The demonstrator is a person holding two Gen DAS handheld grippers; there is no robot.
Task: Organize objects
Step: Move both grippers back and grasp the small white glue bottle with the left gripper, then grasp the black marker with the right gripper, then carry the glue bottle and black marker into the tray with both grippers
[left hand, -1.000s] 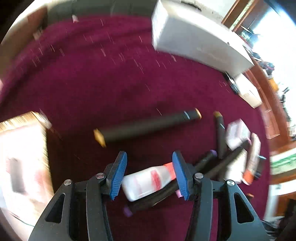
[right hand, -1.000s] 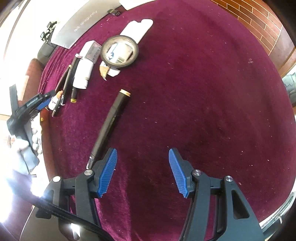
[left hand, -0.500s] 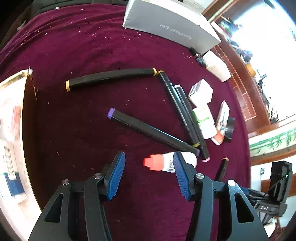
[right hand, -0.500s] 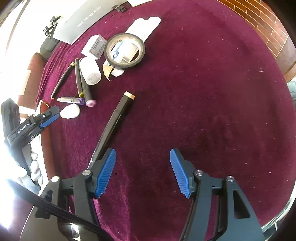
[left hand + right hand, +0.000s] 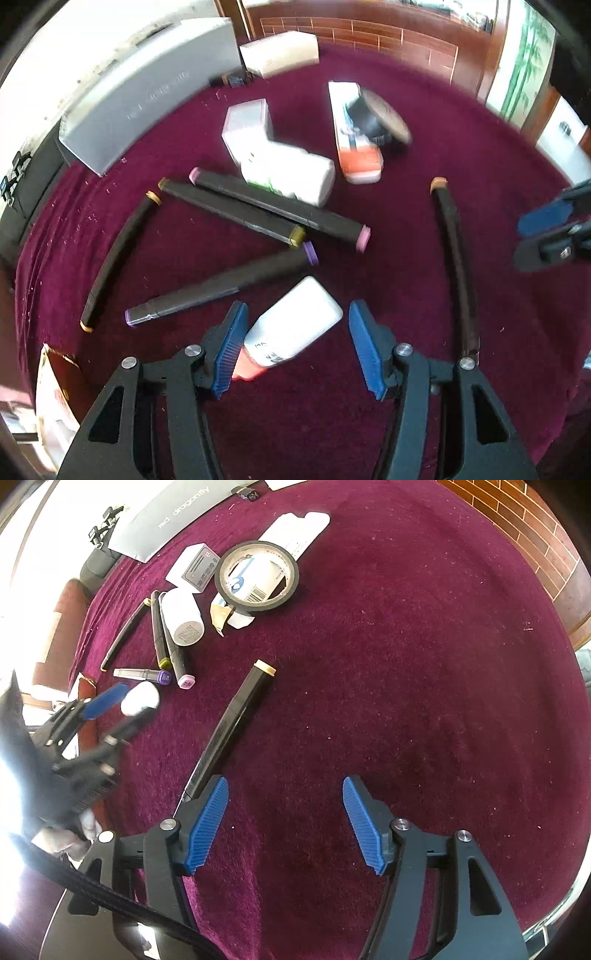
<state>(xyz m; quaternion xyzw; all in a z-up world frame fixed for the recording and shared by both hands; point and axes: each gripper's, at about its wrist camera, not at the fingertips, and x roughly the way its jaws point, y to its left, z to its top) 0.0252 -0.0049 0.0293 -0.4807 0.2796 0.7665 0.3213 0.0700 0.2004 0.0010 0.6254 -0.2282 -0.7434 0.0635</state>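
A small white bottle with an orange-red cap [image 5: 291,330] lies on the maroon cloth between the pads of my left gripper [image 5: 293,345], which is open around it; it also shows in the right wrist view [image 5: 140,698]. Several black markers [image 5: 258,210] lie beyond it in a loose cluster. A lone black marker [image 5: 231,727] with a cream cap lies just left of my right gripper [image 5: 282,825], which is open and empty over bare cloth. My left gripper [image 5: 107,709] shows at the left of the right wrist view.
A roll of black tape [image 5: 256,576] lies on a white card. A white jar [image 5: 183,616], a small white box [image 5: 199,566] and a grey "red dragonfly" box [image 5: 166,517] sit at the back. A wooden edge [image 5: 86,686] lies at the left.
My left gripper has swung round and come in over the white bottle, which now lies between its pads. The right gripper has barely moved.
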